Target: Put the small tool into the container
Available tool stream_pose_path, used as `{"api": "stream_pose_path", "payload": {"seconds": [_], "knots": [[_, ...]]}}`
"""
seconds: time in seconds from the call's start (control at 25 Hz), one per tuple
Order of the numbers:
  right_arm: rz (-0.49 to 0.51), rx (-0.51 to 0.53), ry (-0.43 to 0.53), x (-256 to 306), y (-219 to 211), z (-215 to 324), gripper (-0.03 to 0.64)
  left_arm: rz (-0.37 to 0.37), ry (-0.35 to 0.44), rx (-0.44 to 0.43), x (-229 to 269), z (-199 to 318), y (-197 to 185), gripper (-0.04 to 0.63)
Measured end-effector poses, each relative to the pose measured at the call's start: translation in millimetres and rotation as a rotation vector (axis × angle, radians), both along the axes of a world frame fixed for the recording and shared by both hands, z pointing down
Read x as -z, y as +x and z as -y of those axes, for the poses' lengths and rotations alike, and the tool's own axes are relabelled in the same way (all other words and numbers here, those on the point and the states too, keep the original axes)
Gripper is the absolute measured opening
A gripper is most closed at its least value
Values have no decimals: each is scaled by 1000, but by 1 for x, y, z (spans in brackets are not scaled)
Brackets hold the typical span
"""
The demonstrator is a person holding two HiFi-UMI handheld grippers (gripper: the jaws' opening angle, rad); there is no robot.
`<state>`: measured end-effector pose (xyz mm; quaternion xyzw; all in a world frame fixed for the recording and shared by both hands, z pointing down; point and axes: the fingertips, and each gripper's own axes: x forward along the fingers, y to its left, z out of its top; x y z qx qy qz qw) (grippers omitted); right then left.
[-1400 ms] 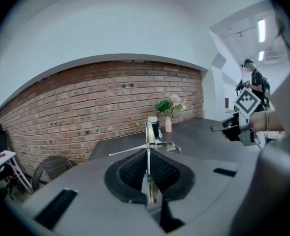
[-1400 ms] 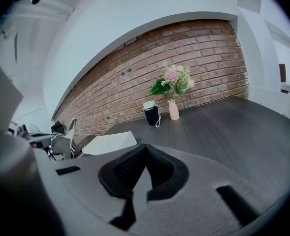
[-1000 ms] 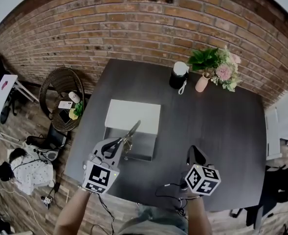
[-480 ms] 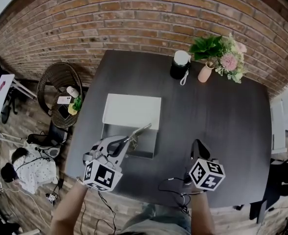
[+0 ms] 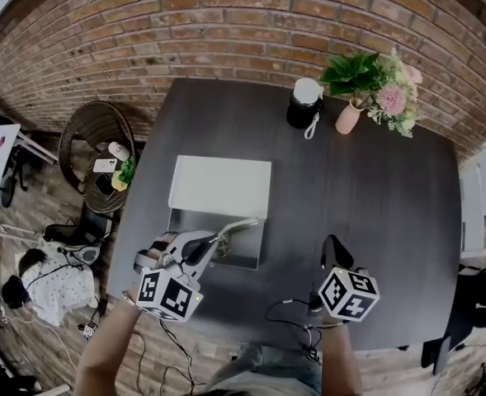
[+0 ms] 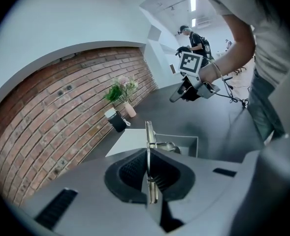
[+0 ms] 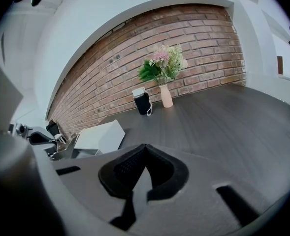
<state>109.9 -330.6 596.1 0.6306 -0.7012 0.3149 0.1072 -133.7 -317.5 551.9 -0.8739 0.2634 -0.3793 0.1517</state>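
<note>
Dark surface (image 5: 375, 196): your left hand-held gripper (image 5: 205, 246) pinches the small tool (image 5: 238, 225) over the container (image 5: 260, 250); right hand-held gripper (image 5: 333, 250) pressed together.

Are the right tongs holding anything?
No, the right tongs are shut together with nothing between them.

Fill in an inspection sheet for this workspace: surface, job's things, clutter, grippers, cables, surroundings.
Surface: dark table, wood-grained.
Job's things: container open, white lid folded back; small metal tool held over its base, not yet in.
Clutter: black canister and pink vase with flowers, at the far edge.
Grippers: left gripper shut on the small metal tool; right gripper shut, empty, over the table's near part.
Cables: cable looped by the right gripper.
Surroundings: brick wall, wicker basket, belongings on the floor.
</note>
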Motion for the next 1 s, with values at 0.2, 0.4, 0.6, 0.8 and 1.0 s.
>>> {"api": "stream_pose_path", "payload": {"seconds": [0.2,0.4,0.6,0.8,1.0], "knots": [[2,5,-12,-5,-1,0,2,49,-8,-32,-12,-2,-6,6],[7,11,-21,-8,-4,0,2,121,23,-76,-22,-2,-12,6],[6,8,-25,-8,-6,-3,2,176,37,-129,-29,-4,-13,6],[9,8,-35,-12,-5,-7,2,233,35,-156,-41,0,-13,6],[7,10,-50,-16,-7,-9,2,280,22,-166,-53,6,-17,6]]}}
